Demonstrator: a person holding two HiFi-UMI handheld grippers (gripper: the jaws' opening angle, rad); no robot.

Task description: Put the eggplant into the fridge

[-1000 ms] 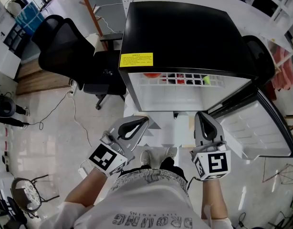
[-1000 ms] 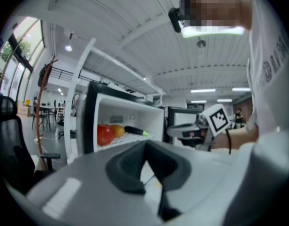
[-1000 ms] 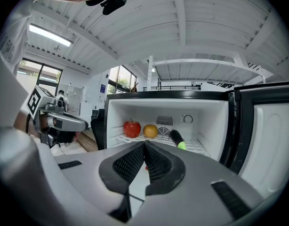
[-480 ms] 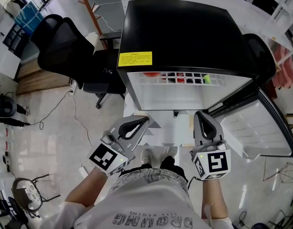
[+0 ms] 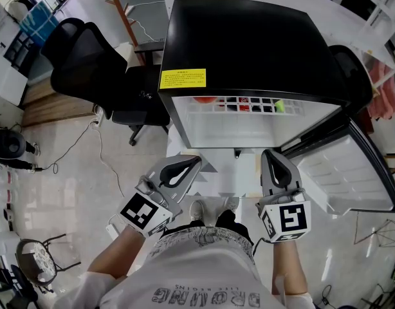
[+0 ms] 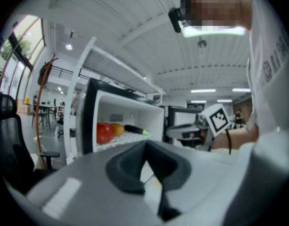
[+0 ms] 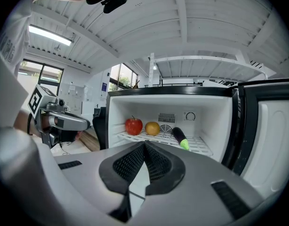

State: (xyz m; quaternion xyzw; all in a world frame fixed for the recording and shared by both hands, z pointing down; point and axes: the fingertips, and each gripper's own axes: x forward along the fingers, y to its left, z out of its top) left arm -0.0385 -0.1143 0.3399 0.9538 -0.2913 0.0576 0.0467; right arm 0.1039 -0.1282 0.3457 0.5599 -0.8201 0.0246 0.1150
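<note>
In the open black fridge (image 5: 249, 44), on its wire shelf (image 7: 201, 145), we see the eggplant (image 7: 180, 137) lying green end outward, well apart from the left gripper (image 5: 196, 161) and right gripper (image 5: 270, 154), both outside the opening with jaws closed together on nothing. A black office chair (image 5: 88, 63) stands left of the fridge, its door (image 5: 352, 172) hangs open at right, and a red apple (image 7: 133, 125) and an orange (image 7: 152, 128) sit left of the eggplant. We cannot read the print on the yellow label (image 5: 183, 78).
</note>
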